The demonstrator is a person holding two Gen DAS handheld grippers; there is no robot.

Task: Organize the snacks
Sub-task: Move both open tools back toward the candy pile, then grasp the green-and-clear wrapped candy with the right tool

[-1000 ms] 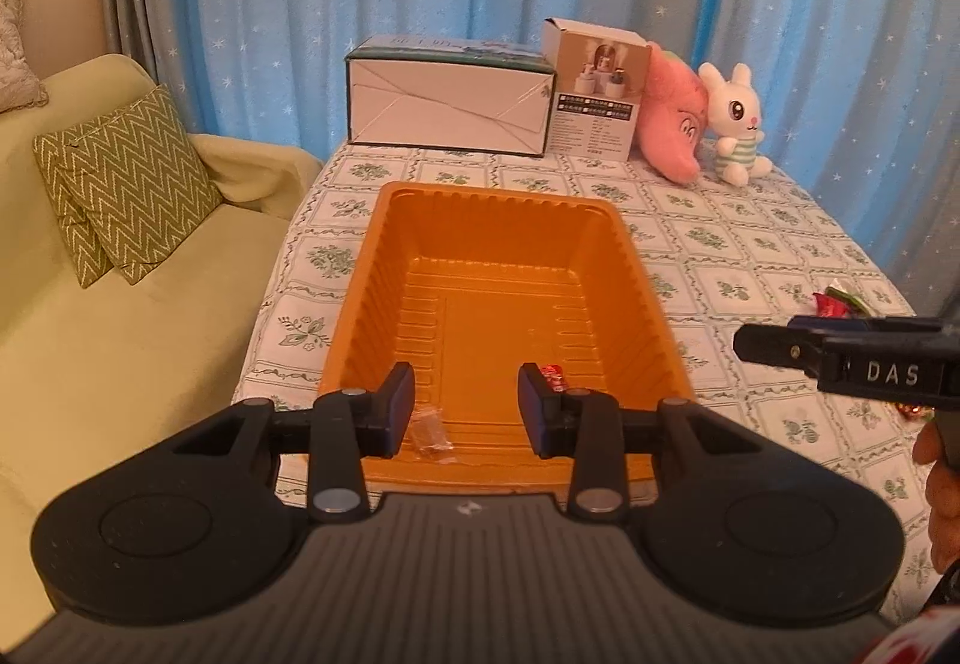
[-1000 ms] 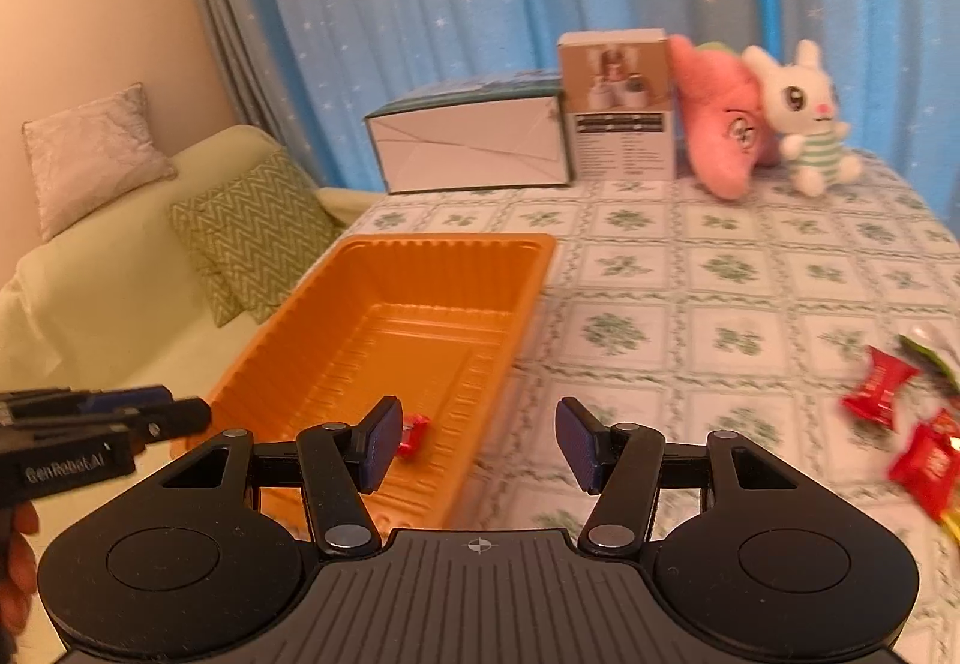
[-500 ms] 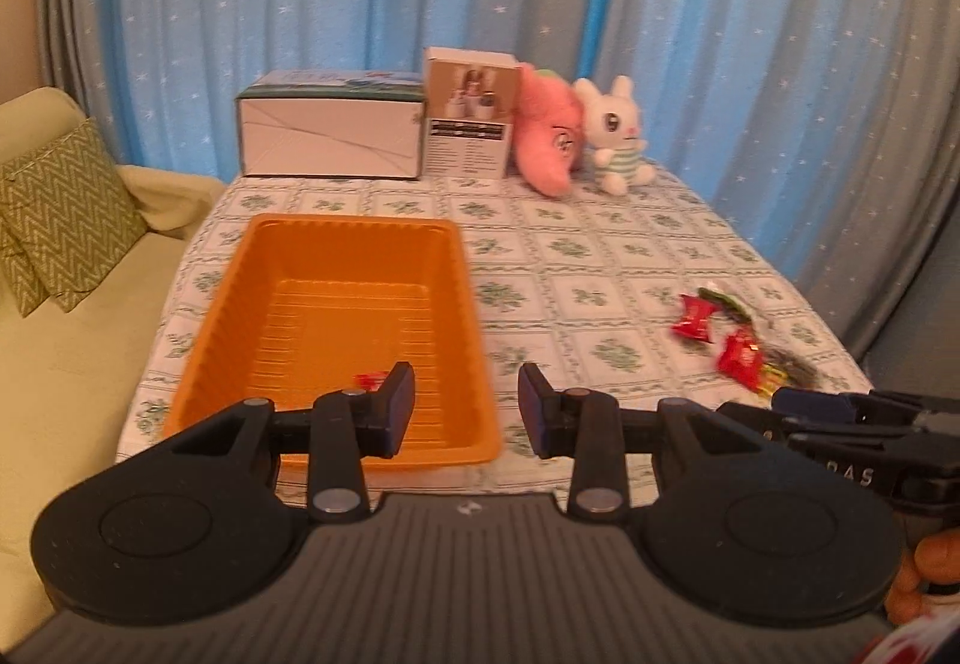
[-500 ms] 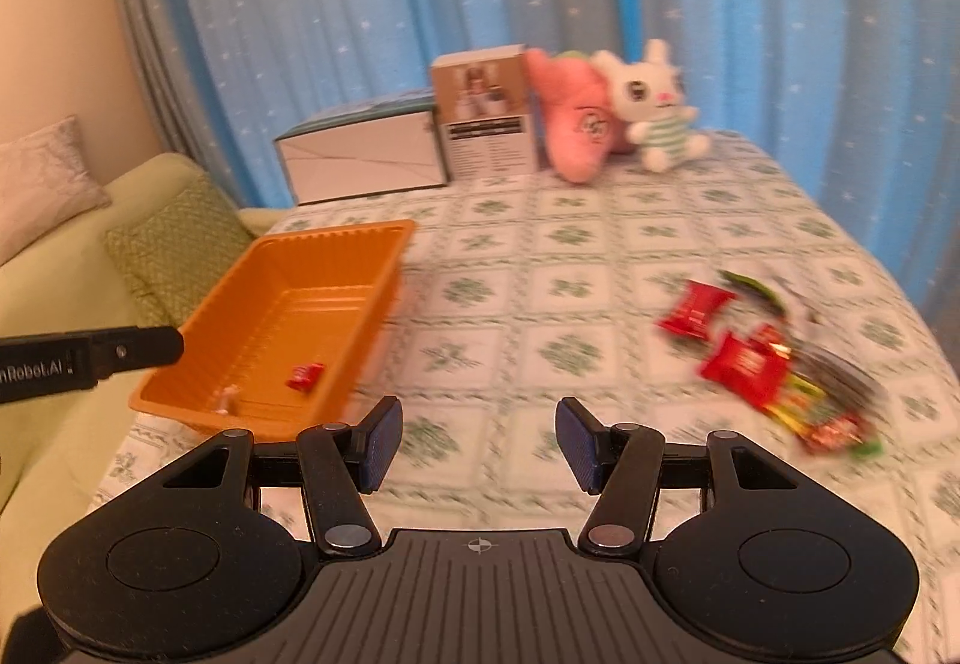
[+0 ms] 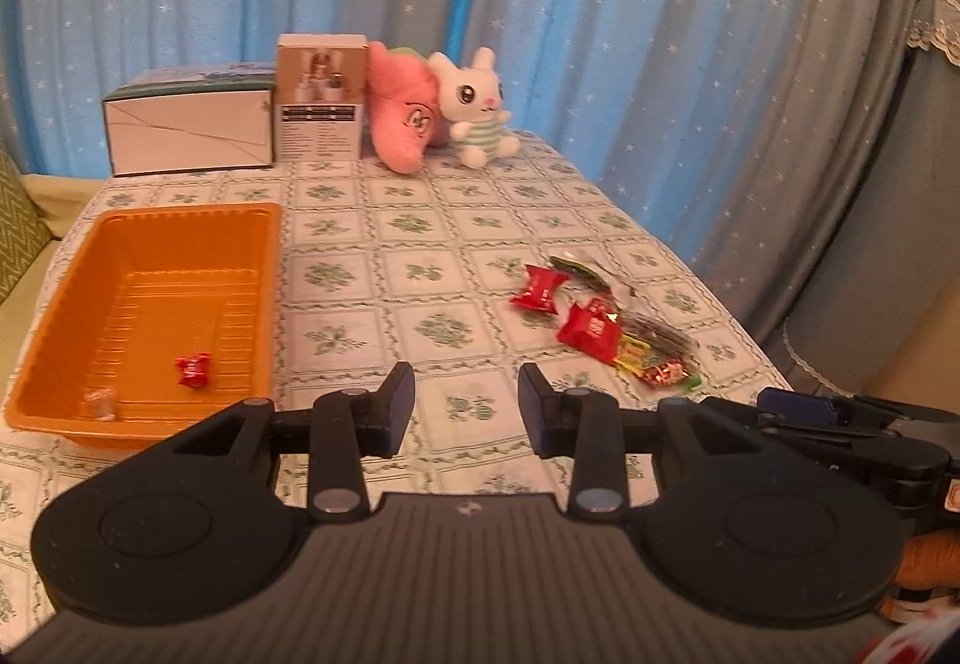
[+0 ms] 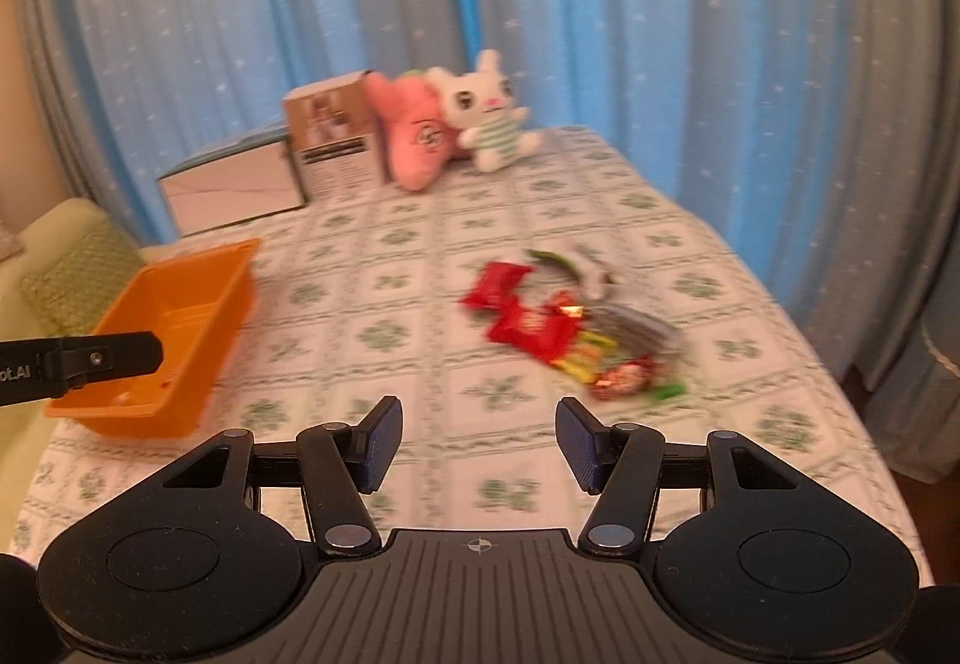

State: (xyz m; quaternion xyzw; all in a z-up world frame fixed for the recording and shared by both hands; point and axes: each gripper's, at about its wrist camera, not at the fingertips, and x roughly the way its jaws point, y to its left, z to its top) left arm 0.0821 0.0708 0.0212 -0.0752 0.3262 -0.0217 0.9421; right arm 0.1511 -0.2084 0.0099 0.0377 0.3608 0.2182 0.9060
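An orange tray (image 5: 72,268) sits at the table's left, also in the right wrist view (image 6: 234,268). It holds a small red candy (image 5: 193,369) and a clear-wrapped candy (image 5: 99,403). A pile of snacks (image 5: 600,325) in red, yellow and green wrappers lies on the right of the table, blurred in the right wrist view (image 6: 558,328). My left gripper (image 5: 466,412) is open and empty, above the table's near edge between tray and pile. My right gripper (image 6: 478,442) is open and empty, short of the pile.
At the back stand a white box (image 5: 187,130), a brown carton (image 5: 321,106), a pink plush (image 5: 405,121) and a white bunny plush (image 5: 480,109). Blue star curtains hang behind. A green sofa (image 6: 66,250) is left of the table.
Both grippers have swung right, away from the tray toward the snack pile. Both stay open and empty. The tray has slid to the left of each view.
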